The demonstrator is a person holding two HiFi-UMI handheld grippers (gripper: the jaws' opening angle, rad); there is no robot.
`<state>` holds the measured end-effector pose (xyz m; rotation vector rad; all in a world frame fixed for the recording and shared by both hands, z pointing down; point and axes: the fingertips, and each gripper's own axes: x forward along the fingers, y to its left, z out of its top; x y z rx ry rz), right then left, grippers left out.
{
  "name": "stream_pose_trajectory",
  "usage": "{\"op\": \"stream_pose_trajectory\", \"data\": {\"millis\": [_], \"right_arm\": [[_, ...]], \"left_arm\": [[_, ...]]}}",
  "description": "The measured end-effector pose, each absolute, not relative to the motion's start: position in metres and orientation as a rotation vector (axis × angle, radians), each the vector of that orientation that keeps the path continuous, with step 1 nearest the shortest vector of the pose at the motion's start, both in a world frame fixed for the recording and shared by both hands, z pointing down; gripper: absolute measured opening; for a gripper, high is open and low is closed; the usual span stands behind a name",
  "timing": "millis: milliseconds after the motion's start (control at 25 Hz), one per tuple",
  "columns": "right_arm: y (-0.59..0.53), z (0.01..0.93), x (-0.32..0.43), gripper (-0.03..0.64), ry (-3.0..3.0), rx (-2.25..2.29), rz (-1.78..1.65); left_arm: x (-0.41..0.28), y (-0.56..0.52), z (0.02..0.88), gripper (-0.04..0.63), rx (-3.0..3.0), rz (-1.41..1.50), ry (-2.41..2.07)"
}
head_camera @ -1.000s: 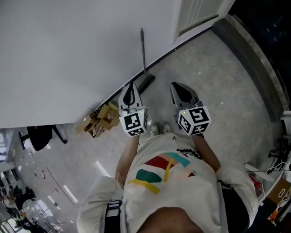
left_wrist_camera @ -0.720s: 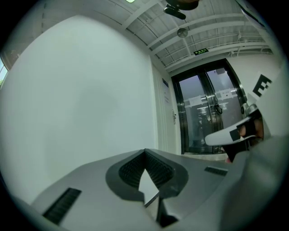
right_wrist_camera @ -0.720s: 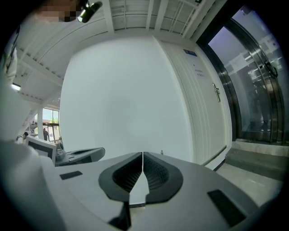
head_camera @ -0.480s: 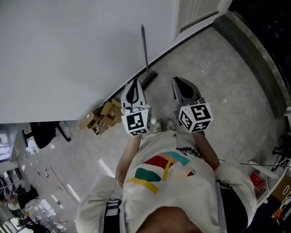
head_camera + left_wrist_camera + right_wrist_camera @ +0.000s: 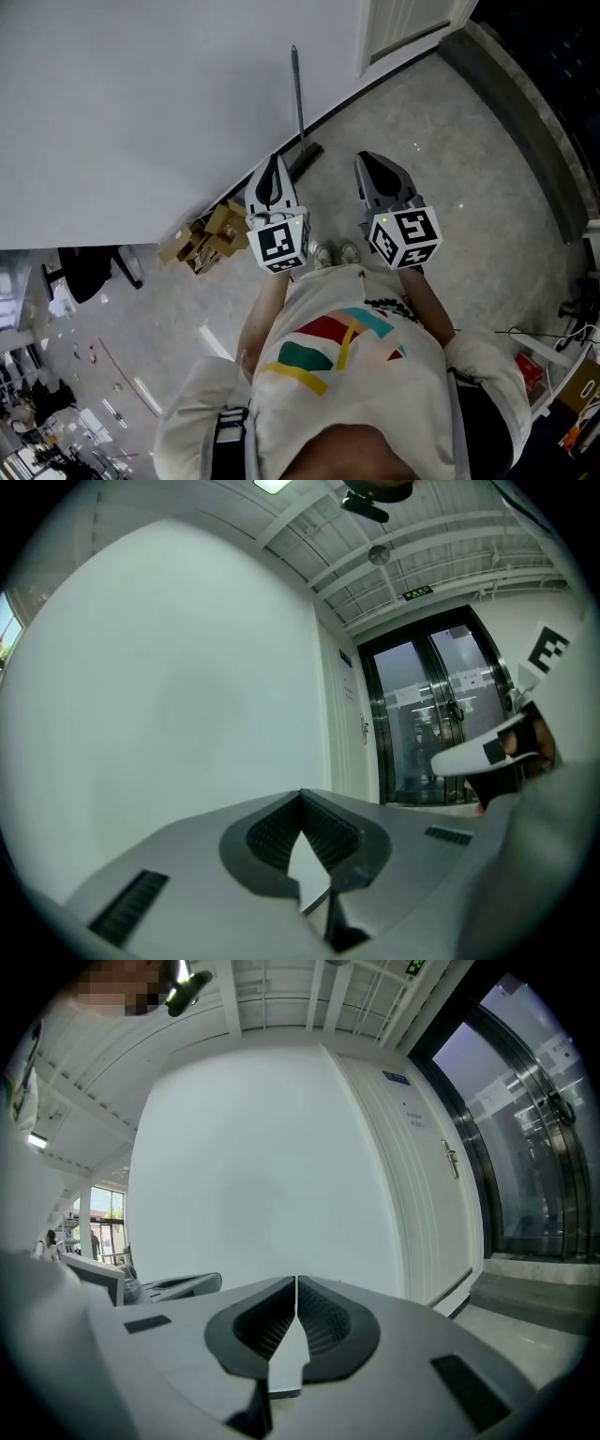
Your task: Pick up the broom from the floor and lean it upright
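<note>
The broom stands upright against the white wall, its thin grey handle resting on the wall and its dark head on the floor at the skirting. My left gripper hovers just short of the broom head, shut and empty. My right gripper is level with it to the right, also shut with nothing held. In the left gripper view the jaws meet in front of bare wall, and in the right gripper view the jaws are pressed together; the broom is hidden in both.
Small cardboard boxes lie by the wall to the left. A white door is at the back right, and glass doors beyond it. A dark raised ledge runs along the right. The person's shoes stand below the grippers.
Both grippers have risen a little, still shut. The broom stays leaning on the wall where it was.
</note>
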<state>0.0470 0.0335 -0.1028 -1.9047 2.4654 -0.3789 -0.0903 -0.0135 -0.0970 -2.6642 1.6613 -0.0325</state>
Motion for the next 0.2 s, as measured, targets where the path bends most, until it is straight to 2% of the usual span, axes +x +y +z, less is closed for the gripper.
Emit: {"op": "stream_pose_trajectory", "data": {"millis": [200], "right_arm": [[0.032, -0.103, 0.033, 0.015, 2.481, -1.899, -0.389]], "left_arm": [[-0.101, -0.011, -0.096, 0.044, -2.673, -0.040, 1.655]]}}
